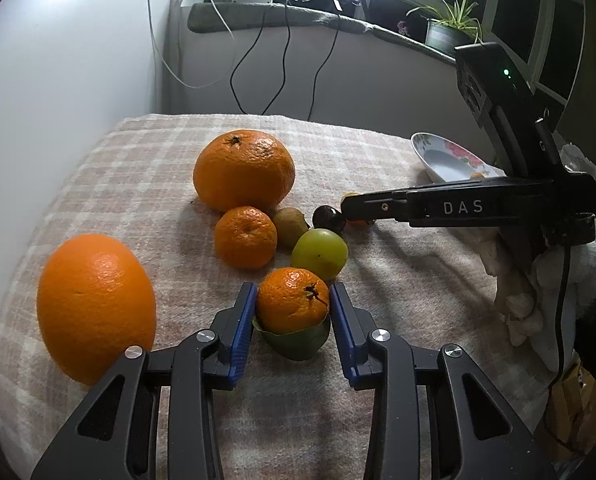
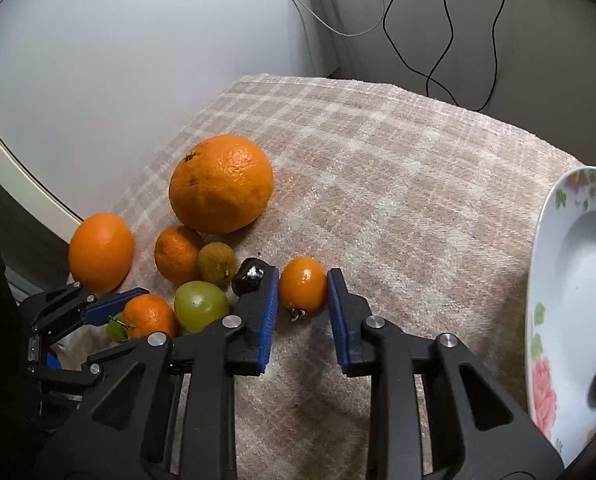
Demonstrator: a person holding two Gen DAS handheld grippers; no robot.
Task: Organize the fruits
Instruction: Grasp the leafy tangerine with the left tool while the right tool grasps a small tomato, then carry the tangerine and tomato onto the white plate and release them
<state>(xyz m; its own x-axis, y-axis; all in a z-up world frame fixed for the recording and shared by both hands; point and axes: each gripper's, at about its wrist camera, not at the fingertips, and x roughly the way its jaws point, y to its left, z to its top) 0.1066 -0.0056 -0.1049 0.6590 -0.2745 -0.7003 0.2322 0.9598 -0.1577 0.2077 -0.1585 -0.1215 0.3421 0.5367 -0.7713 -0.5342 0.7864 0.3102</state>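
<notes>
A checked pink-and-cream towel [image 1: 146, 184] covers the work surface below a pale wall, with dangling cables [image 1: 282, 60] and a sill carrying a potted plant [image 1: 450, 24] under a glaring lamp. In the left wrist view the left gripper [image 1: 292, 312] brackets a small leafy mandarin [image 1: 292, 300], its blue pads drawn in narrowly against the fruit's sides; whether they press firmly is hard to make out. A large orange [image 1: 96, 304] lies to the left, a big mandarin [image 1: 244, 168] beyond, with a small mandarin [image 1: 245, 237], a brown fruit [image 1: 290, 226], a green grape-like fruit [image 1: 319, 254] and a dark fruit [image 1: 327, 218] clustered between. The right gripper [image 1: 348, 210] reaches in level from the right — its fingertips and catch mostly hidden — and half covers a floral bowl [image 1: 446, 160].

From the right wrist view, the right gripper [image 2: 303, 292] straddles a tiny orange fruit [image 2: 303, 288] on the towel [image 2: 378, 160], pads just beside it, the right one seemingly touching. The left pad overlaps the dark fruit [image 2: 249, 276]. The bowl [image 2: 558, 320] is cut off at the right edge; a blurred dark shape inside cannot be identified. The left gripper [image 2: 138, 316] appears low at left around its mandarin [image 2: 150, 316].
</notes>
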